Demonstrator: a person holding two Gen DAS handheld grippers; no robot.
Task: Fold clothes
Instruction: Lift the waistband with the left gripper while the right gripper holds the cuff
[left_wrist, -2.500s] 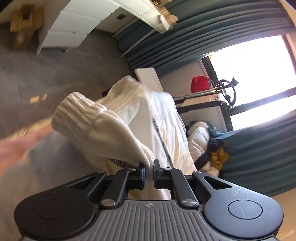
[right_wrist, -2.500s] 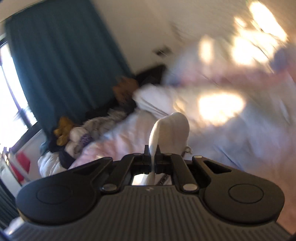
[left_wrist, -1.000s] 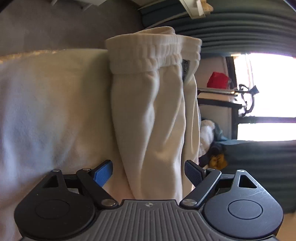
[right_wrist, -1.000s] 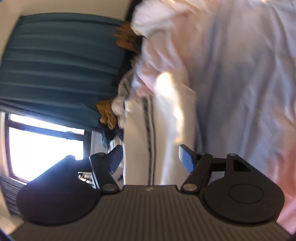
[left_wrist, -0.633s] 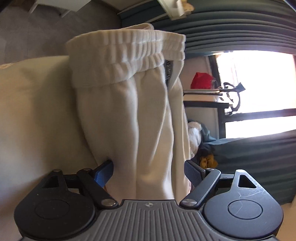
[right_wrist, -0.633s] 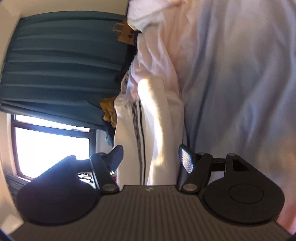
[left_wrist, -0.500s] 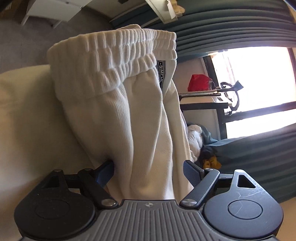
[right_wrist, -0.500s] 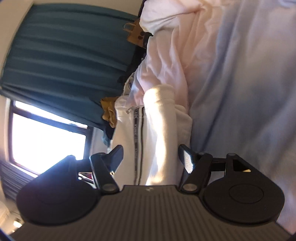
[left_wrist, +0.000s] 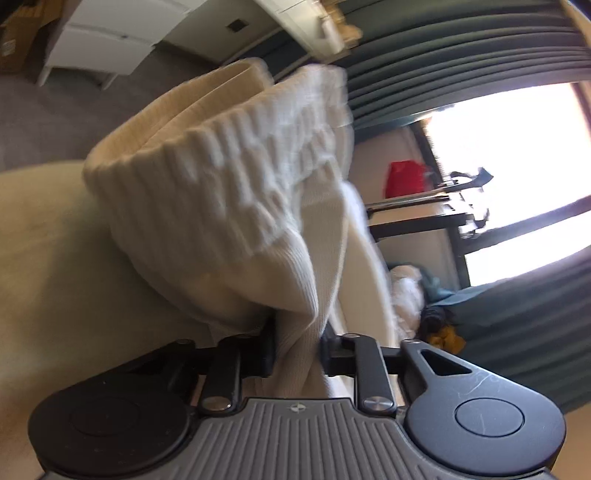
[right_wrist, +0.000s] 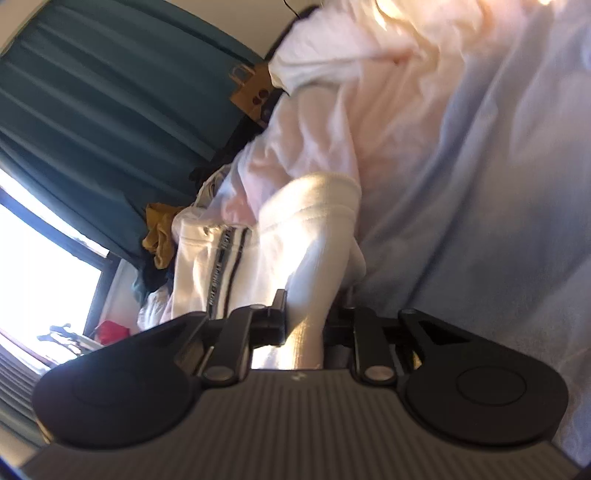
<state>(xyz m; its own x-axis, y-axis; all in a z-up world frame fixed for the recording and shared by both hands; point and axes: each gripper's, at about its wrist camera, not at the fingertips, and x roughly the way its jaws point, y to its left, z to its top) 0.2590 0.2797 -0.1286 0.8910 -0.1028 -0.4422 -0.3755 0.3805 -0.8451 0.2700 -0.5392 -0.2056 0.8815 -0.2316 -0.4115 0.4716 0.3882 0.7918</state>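
Note:
A cream-white knit garment with a ribbed elastic band fills the left wrist view. My left gripper is shut on a bunch of its fabric just below the ribbed band. In the right wrist view the same white garment shows a ribbed cuff and a dark striped side band. My right gripper is shut on the fabric below that cuff. The garment lies over a pale bedsheet; how it lies between the two grippers is hidden.
A pile of other clothes, some yellow and dark, lies by the teal curtains and bright window. A crumpled white-pink duvet lies on the bed. A white dresser and a grey carpet lie beyond the bed.
Both grippers were open around the garment a second ago and have now closed on it. The ribbed band has tilted and come nearer the left camera.

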